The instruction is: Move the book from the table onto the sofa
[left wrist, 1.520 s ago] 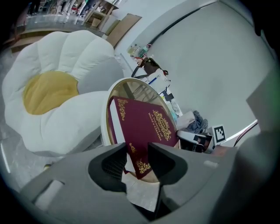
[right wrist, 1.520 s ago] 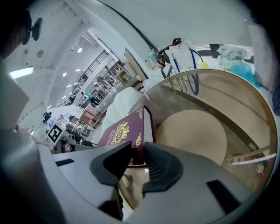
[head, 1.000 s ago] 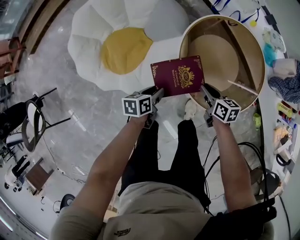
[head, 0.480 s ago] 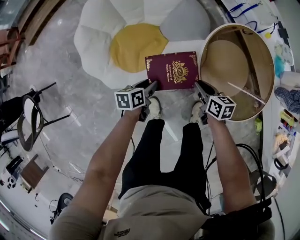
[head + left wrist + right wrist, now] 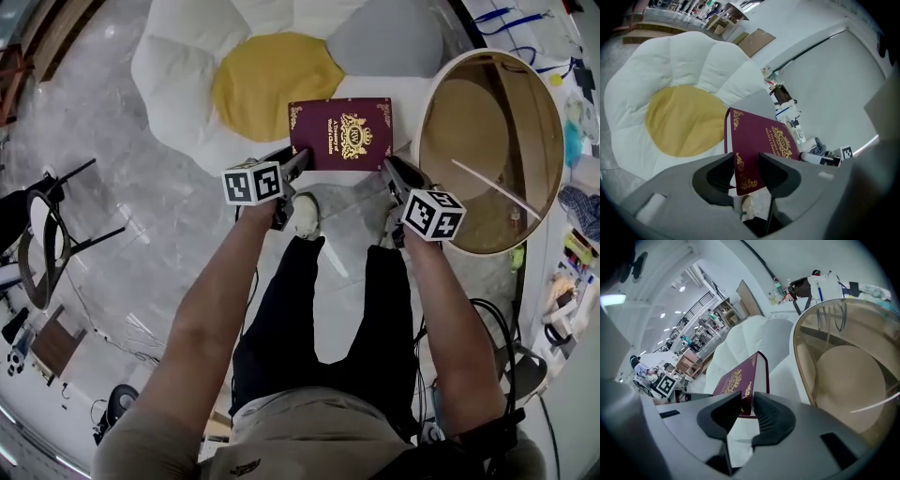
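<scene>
A maroon book point(image 5: 340, 133) with gold print hangs in the air over the near edge of the flower-shaped sofa point(image 5: 178, 75), white with a yellow middle. My left gripper point(image 5: 298, 161) is shut on the book's near left corner, and my right gripper point(image 5: 389, 167) is shut on its near right corner. In the left gripper view the book point(image 5: 757, 150) stands between the jaws, in front of the sofa point(image 5: 677, 119). The right gripper view shows the book point(image 5: 740, 378) clamped by its edge, with the sofa point(image 5: 745, 341) beyond it.
The round glass-topped table point(image 5: 429, 112) with a wooden rim stands right of the sofa, close to my right gripper. A dark chair point(image 5: 42, 239) is at the left. Cluttered shelves point(image 5: 577, 216) line the right edge. The person's legs and shoes point(image 5: 305, 217) are below the grippers.
Both grippers have carried the book left and away from the round table, toward the sofa. The book now hangs over the sofa's near white edge, and its cover lies straighter.
</scene>
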`<state>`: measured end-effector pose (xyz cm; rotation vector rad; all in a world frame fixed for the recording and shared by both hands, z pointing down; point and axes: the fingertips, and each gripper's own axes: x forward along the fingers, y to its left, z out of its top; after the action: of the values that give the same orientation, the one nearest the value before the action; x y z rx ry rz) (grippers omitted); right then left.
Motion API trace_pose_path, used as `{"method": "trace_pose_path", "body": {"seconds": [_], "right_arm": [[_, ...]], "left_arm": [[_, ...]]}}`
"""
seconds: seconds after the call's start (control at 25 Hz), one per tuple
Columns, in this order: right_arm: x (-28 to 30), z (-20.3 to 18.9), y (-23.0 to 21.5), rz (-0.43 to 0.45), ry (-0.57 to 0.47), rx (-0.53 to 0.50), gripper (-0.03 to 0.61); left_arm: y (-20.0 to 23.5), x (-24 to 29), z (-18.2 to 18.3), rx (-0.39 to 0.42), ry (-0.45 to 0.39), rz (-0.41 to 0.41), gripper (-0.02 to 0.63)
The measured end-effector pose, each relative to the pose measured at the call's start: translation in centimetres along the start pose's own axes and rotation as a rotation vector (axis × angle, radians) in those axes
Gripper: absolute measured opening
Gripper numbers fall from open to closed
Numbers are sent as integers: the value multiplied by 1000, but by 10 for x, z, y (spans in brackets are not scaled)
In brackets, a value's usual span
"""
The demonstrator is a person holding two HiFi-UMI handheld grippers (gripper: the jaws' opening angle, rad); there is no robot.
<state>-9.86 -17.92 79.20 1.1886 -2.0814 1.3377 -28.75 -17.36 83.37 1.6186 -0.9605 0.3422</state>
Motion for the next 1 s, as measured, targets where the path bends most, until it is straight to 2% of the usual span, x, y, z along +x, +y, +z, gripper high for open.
{"method": "trace_pose_path", "body": {"seconds": [0.32,0.52,0.68,0.88,1.0], "right_arm": [[46,-26,-29,-54,-16,-12,94],[74,-42,-47,-110,61,-106,100],[84,-52,-53,-138,95,-142,118],[78,-58,-59,-170,125,-117,118],[71,-61,-57,-168,142,-107,118]], "left_arm": [[51,53,-23,-74,-13,-31,153],[80,83,-39,-122,-16,-16,155],[92,98,-43,-105,1,14,159],[103,95,-41,-21,55,116,165],[104,83,-39,-19,57,138,165]]}}
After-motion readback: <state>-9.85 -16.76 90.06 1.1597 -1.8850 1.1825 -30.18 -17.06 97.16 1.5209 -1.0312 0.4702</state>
